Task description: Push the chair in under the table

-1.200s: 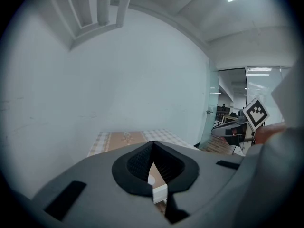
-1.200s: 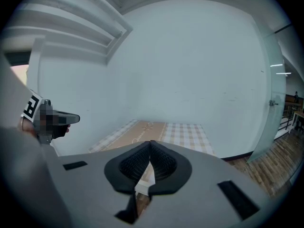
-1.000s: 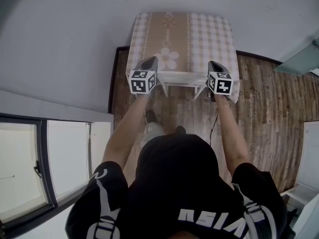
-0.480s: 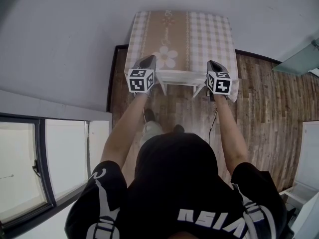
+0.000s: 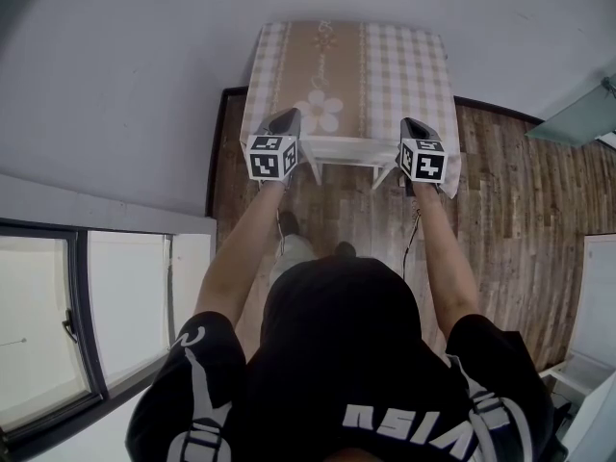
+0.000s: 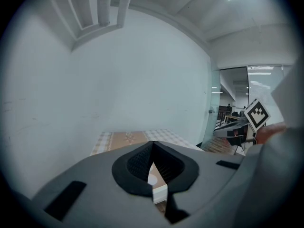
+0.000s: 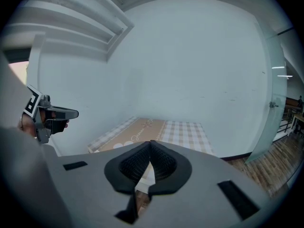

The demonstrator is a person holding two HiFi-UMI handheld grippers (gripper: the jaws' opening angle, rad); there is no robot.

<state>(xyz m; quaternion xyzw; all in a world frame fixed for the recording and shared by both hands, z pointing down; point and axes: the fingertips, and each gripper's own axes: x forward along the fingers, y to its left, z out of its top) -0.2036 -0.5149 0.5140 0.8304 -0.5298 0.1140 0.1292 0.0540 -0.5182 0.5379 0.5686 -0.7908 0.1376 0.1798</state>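
Observation:
A table (image 5: 404, 61) under a beige checked cloth with a flower print stands against the white wall. The white chair's top rail (image 5: 351, 149) shows just at the table's near edge, its seat hidden under the cloth. My left gripper (image 5: 292, 115) sits at the rail's left end and my right gripper (image 5: 408, 123) at its right end. Both point toward the table. In the left gripper view the jaws (image 6: 152, 158) are shut with nothing between them, and a bit of white chair (image 6: 159, 190) shows below. The right gripper (image 7: 151, 156) is likewise shut and empty.
Wooden floor (image 5: 510, 210) runs to the right of the table. A window (image 5: 58, 325) lies at the lower left, a glass door (image 5: 577, 118) at the right, and a white cabinet (image 5: 597, 296) at the right edge. A cable (image 5: 412, 239) hangs by my right arm.

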